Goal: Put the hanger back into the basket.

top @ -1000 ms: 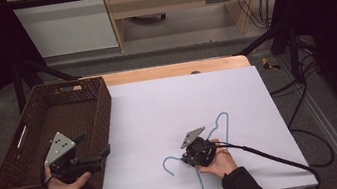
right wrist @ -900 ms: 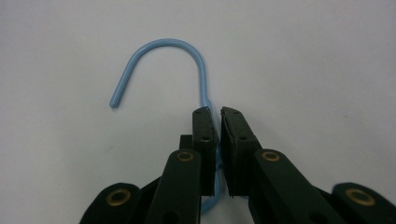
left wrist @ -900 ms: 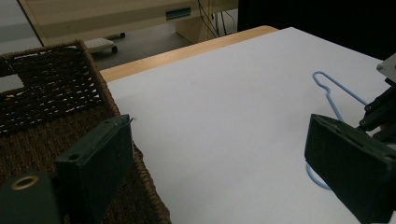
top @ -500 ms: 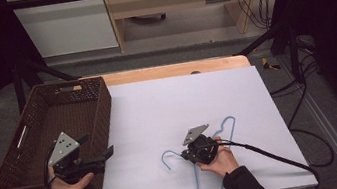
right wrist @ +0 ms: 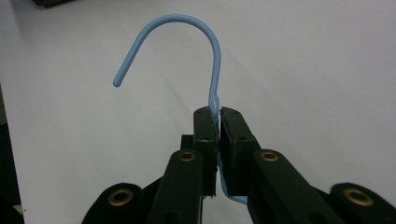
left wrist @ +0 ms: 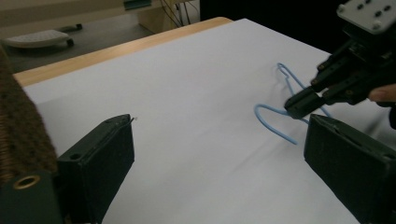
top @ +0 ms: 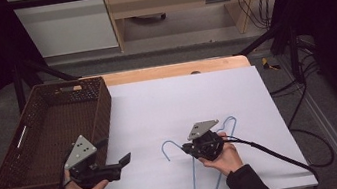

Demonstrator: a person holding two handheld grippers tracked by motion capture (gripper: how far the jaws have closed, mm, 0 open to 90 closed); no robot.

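A light blue wire hanger (top: 194,184) lies at the front of the white table (top: 177,98), its hook (top: 166,147) pointing left. My right gripper (top: 188,148) is shut on the hanger's neck just below the hook. In the right gripper view the pads (right wrist: 205,126) pinch the wire and the hook (right wrist: 205,28) curves up over the table. My left gripper (top: 123,161) hovers open and empty at the table's front left, beside the basket, pointing toward the hanger. The left gripper view has its jaws wide apart (left wrist: 219,121), with the hanger (left wrist: 271,122) and the right gripper (left wrist: 299,101) beyond.
A brown wicker basket (top: 103,114) sits at the table's left edge, close to my left hand. A wooden strip (top: 173,70) runs along the table's far edge. A black cable (top: 276,154) trails from the right gripper off the front right.
My left gripper has moved to the right, away from the basket's corner. My right gripper has risen slightly with the hanger's neck in it.
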